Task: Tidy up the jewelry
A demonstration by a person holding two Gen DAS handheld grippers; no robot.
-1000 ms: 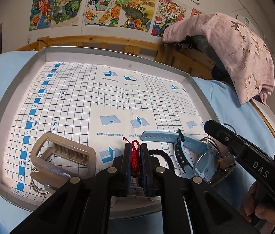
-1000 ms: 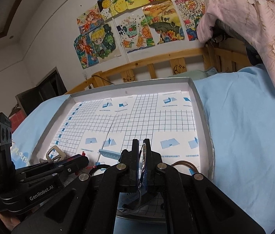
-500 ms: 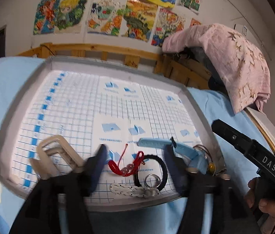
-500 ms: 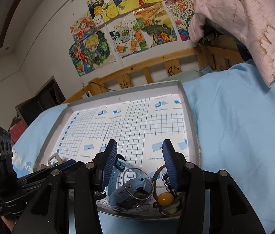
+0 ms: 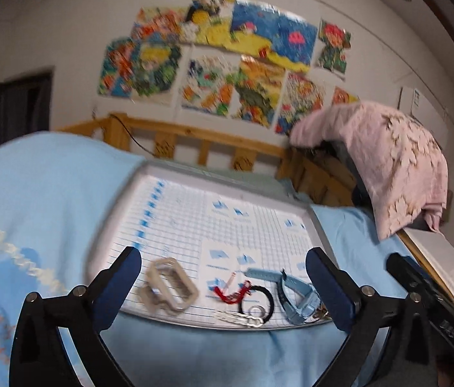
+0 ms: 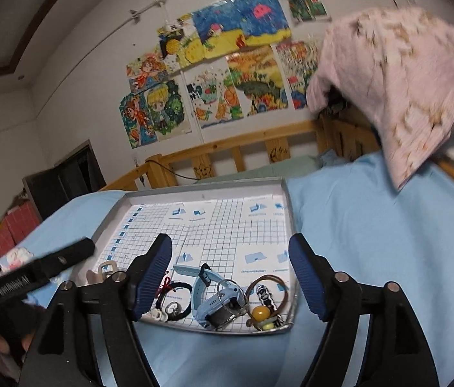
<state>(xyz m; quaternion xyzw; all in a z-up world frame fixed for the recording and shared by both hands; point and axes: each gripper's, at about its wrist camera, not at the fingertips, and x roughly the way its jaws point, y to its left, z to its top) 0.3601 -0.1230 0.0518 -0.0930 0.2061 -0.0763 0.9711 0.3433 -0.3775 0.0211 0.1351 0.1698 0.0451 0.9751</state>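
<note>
Grey-rimmed tray (image 5: 318, 225) with a blue grid sheet lies on the light-blue bedcover (image 5: 49, 187); taken as landmark for everything below.

Left gripper (image 5: 223, 277): jaws spread wide, just been opening, nothing between the pads. Hangs off the tray's near edge, clear of the contents.

Right gripper (image 6: 230, 274): jaws apart, also just been opening, nothing gripped. Likewise back from the tray's near edge; blue watch and rings seen through the gap but lying on the sheet, untouched.

Jewelry all along the tray's near edge, none outside it:
- beige buckle-like piece (image 5: 169, 285) toward the near-left corner, apart from the rest.
- red cord bracelet (image 5: 231, 293) at mid near edge, touching or overlapping the black cord loop (image 5: 257, 300).
- small metal ring (image 5: 255, 310) inside that black loop.
- white chain (image 5: 238, 318) just at the rim, in front of the loop.
- blue watch (image 6: 218, 300) right of the loop, with a thin wire ring (image 6: 231, 296) over its face.
- brown hoop (image 6: 268, 293), yellow bead (image 6: 260, 312) and a black-and-white cord bunched in the near-right corner.

Far part of the tray bare of items.

Progress, as judgement: red bracelet and watch look set down and released. Pieces gathered in the tray but crowded and partly overlapping; right-corner cluster tangled. Remaining: separating and spacing them, if that is the goal. End layout cannot be told.
</note>
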